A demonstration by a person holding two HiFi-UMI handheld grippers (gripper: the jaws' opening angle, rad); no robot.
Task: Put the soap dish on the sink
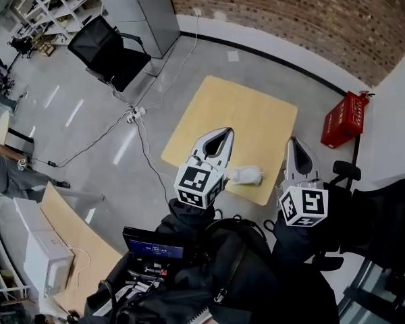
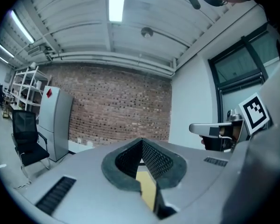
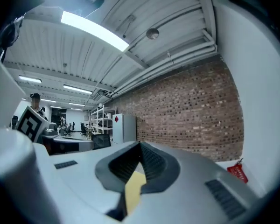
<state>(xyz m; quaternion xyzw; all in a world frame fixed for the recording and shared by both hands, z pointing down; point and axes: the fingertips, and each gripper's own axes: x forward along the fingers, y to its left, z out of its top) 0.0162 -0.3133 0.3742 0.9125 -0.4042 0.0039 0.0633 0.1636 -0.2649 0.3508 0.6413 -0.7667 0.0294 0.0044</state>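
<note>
Head view: left hand-held gripper (image 1: 224, 135) and right hand-held gripper (image 1: 294, 144), both closed and empty, level, high above bench (image 1: 236, 106). White item (image 1: 246, 175), probably soap dish, at bench edge, 5 o'clock, between grippers. For good grasp: open jaws before descent, lower slowly, grip rim squarely.

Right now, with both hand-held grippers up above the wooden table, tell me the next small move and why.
Probably lower the left hand-held gripper toward the white object, likely the soap dish, at the near edge of the wooden table, opening its jaws on the way. It and the right hand-held gripper point level, jaws together, empty, well above it. No sink shows.
</note>
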